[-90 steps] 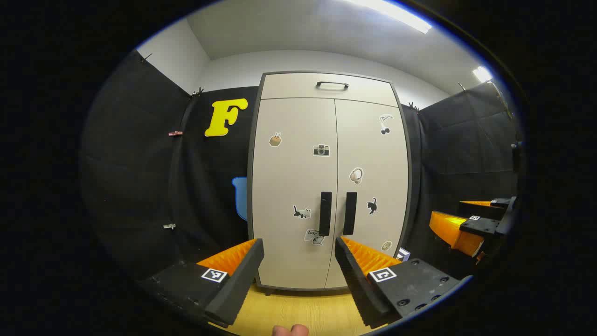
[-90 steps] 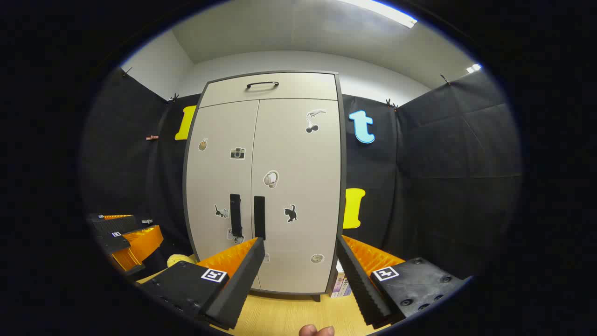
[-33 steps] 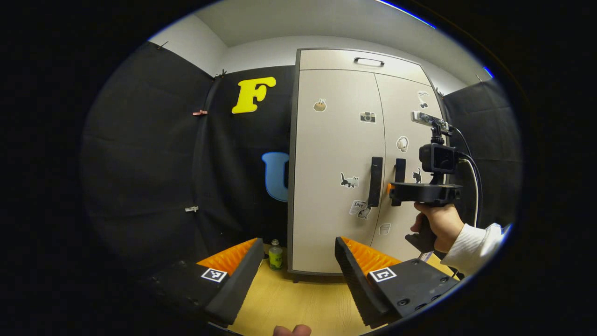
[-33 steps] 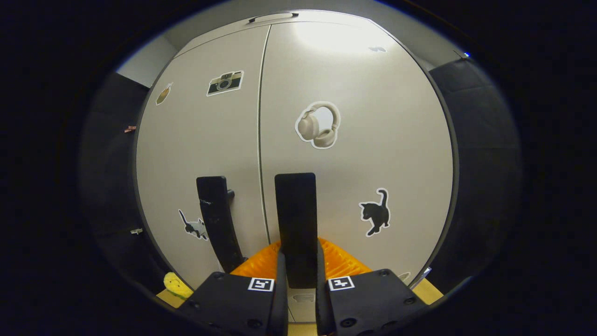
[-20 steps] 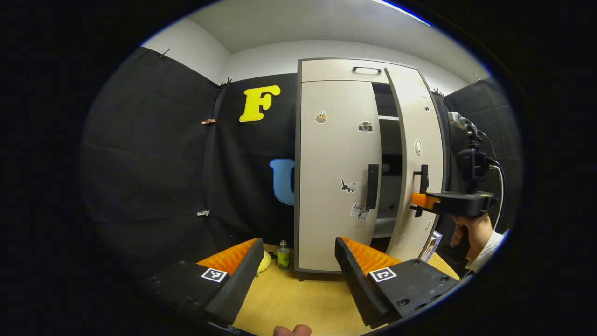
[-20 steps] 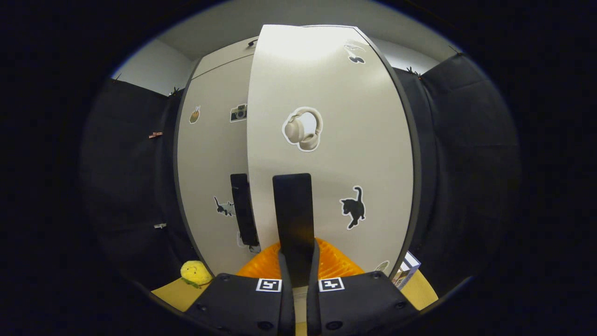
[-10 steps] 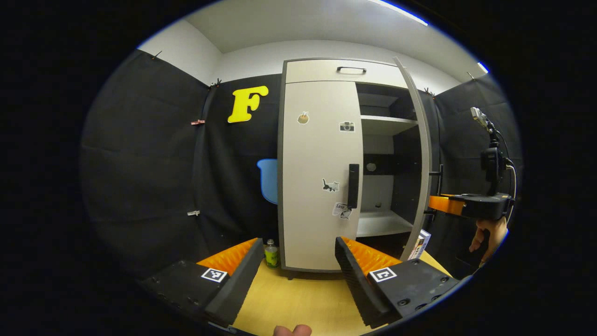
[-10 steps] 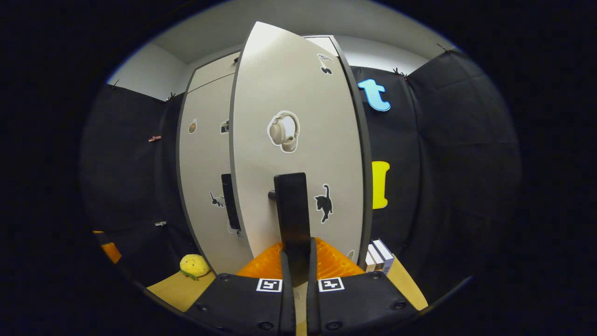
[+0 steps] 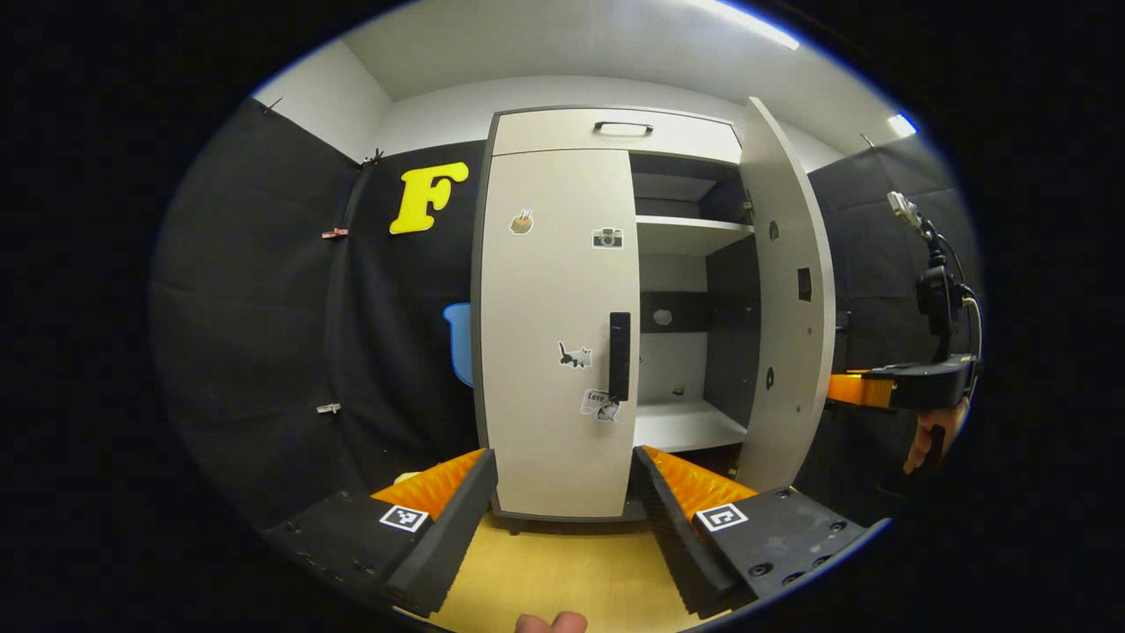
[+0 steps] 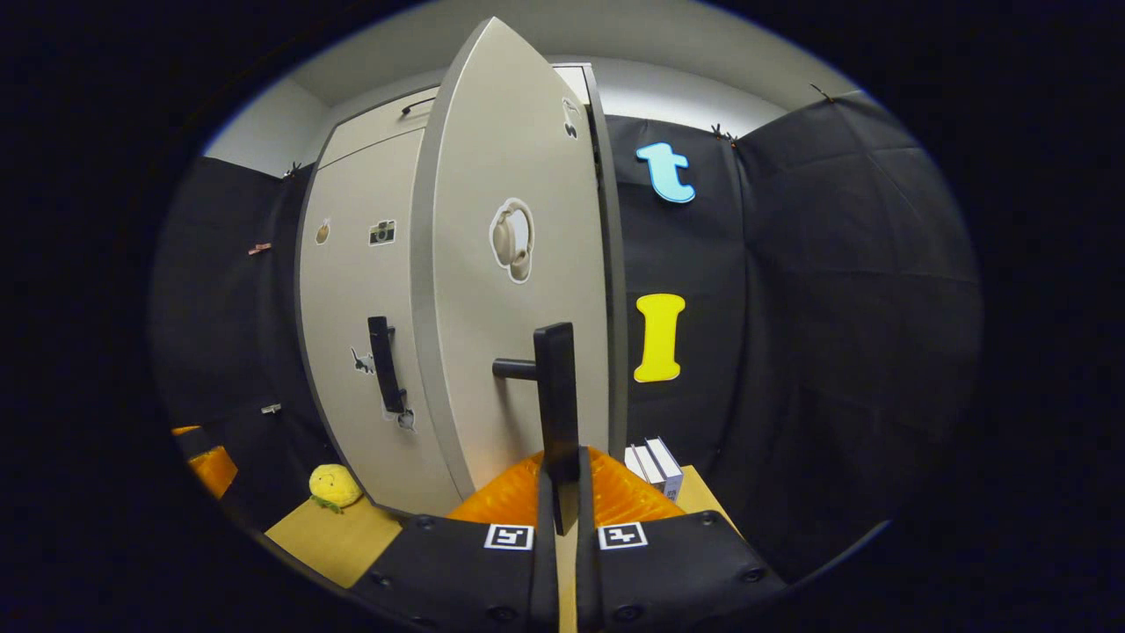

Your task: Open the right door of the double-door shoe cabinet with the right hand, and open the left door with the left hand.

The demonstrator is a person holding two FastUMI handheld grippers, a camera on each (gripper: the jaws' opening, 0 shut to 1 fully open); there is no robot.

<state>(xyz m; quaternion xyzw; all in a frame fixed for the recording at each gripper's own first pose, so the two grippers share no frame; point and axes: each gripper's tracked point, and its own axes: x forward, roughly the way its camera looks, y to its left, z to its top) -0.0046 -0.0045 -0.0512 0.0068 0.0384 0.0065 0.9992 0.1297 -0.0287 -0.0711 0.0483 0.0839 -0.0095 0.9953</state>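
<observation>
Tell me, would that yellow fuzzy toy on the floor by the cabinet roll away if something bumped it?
The yellow plush toy looks rounded and soft, so it would probably wobble rather than roll far. It seems light and likely squashes easily.

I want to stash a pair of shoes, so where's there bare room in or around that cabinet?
The lower shelf inside the open right door looks bare but for a small item at the back; the upper shelf also looks bare. The wooden floor before the shut left door is free. Beside the cabinet it's crowded: books one side, a yellow plush the other.
</observation>
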